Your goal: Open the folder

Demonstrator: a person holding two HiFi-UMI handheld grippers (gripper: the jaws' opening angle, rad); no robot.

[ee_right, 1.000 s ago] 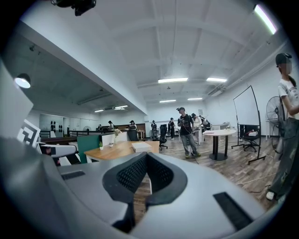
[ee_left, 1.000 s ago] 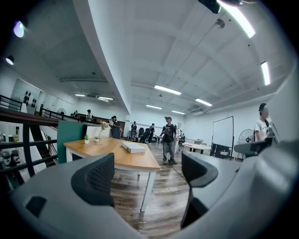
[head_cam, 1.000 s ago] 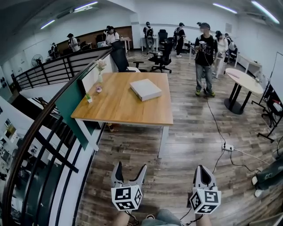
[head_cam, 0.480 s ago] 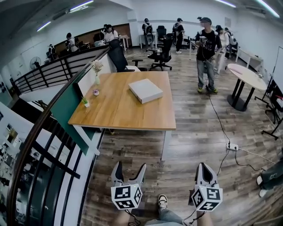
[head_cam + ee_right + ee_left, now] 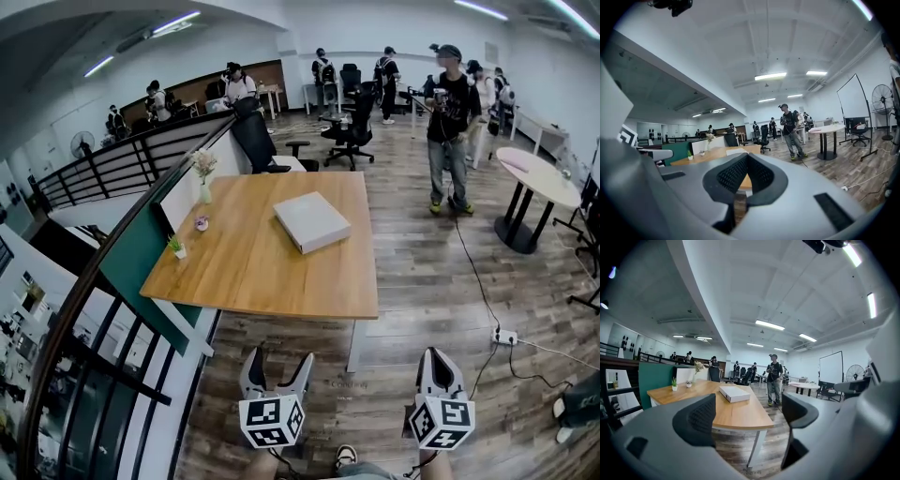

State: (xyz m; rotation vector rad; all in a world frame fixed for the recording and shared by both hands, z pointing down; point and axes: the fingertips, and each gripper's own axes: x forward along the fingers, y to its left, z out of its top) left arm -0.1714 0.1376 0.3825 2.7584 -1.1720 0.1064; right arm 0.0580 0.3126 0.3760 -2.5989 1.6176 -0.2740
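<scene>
The folder (image 5: pixel 312 221) is a flat white box-like case lying shut on the wooden table (image 5: pixel 253 272), towards its far right part. It also shows in the left gripper view, where the folder (image 5: pixel 734 393) lies well beyond the jaws. My left gripper (image 5: pixel 277 364) hangs over the floor in front of the table's near edge, open and empty, its fingers spread wide (image 5: pixel 749 416). My right gripper (image 5: pixel 438 360) is to its right, also over the floor, with its fingers pressed together on nothing (image 5: pixel 746 164). Both are well short of the folder.
A flower vase (image 5: pixel 204 183), a small dish and a potted plant (image 5: pixel 176 247) stand along the table's left edge by a green partition (image 5: pixel 141 248). A black railing (image 5: pixel 84 319) runs on the left. A person (image 5: pixel 450 122) stands at the back right, near a round table (image 5: pixel 536 178). A cable and power strip (image 5: pixel 506 336) lie on the floor.
The view has moved nearer the table, which now looks larger and closer. Both grippers keep their places in the view and their states.
</scene>
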